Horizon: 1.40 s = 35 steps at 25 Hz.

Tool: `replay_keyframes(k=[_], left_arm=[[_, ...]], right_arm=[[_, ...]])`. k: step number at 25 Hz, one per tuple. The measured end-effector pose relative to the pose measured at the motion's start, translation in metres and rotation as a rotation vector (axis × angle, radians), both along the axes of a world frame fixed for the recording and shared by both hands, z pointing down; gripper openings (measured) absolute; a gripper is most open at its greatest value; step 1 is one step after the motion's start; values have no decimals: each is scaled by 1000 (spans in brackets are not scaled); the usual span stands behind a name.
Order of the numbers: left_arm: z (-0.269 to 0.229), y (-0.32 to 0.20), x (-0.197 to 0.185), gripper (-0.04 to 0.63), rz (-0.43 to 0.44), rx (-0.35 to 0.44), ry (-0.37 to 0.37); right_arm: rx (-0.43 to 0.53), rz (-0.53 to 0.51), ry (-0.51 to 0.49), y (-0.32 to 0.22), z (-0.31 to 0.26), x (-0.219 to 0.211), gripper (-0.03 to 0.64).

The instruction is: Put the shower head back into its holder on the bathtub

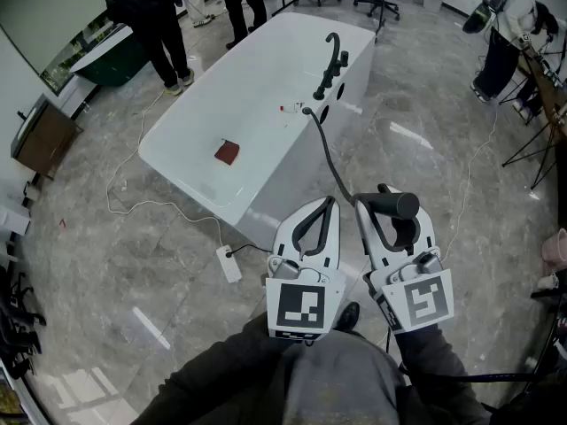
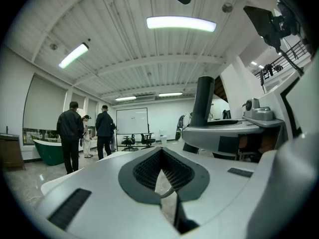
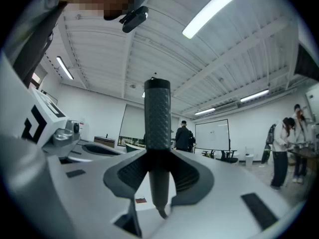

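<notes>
The person's grey-clad lap (image 1: 341,383) fills the bottom of the head view. Just above it both claws are held close to the body, side by side, and pointing forward at the tub.

The right claw (image 1: 388,209) is clamped on the black, textured, cylindrical shower head (image 1: 403,205). In the right gripper view the handle (image 3: 157,118) stands upright between the pads, its upper end well above the right claw (image 3: 158,158). The left claw (image 1: 330,200) has its tips pressed together and holds nothing; in its own view only floor and a bit of hose show through the gap behind the tips of the left claw (image 2: 160,153).

From the right claw a black hose (image 1: 328,153) runs ahead to the black tap fitting (image 1: 332,65) on the rim of the white freestanding bathtub (image 1: 275,193), well beyond both claws. I cannot tell which part of the fitting is the holder.

By my reading, the pick-up is done. The carry to the fitting and the seating in the holder remain. A small reddish-brown square (image 1: 227,152) lies inside the tub, ahead and left of the left claw.
</notes>
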<state>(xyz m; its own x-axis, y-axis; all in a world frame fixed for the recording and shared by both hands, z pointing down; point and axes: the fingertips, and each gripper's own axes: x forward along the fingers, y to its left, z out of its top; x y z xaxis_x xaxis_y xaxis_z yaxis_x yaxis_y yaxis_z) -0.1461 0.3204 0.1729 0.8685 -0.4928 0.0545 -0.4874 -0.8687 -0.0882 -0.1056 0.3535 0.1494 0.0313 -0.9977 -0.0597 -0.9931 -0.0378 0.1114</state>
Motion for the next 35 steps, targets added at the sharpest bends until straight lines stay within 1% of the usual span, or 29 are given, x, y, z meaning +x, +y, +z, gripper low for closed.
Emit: replay_keyframes(k=[10,18,20,24,29,35], left_arm=[[0,8,8,3,-5,4,-3],[10,11,12,3,-13,-1,-36],[11,12,15,3,-20,-10,-38],[22,14,29,3,-47,-28,-56],[27,25,52,3,-70,-26,-79],[32,25,66,3,-135,-29,-86]], right_arm=[[9,7,-4,9,-2,12,141],[34,14,-29,12,-2,21,141],[34,9,-21,13,-3,25,141],[32,0,-18,20,-1,42,141],[36,-15,-39,33,2,70,141],[28,-56,-36,35,7,95,141]])
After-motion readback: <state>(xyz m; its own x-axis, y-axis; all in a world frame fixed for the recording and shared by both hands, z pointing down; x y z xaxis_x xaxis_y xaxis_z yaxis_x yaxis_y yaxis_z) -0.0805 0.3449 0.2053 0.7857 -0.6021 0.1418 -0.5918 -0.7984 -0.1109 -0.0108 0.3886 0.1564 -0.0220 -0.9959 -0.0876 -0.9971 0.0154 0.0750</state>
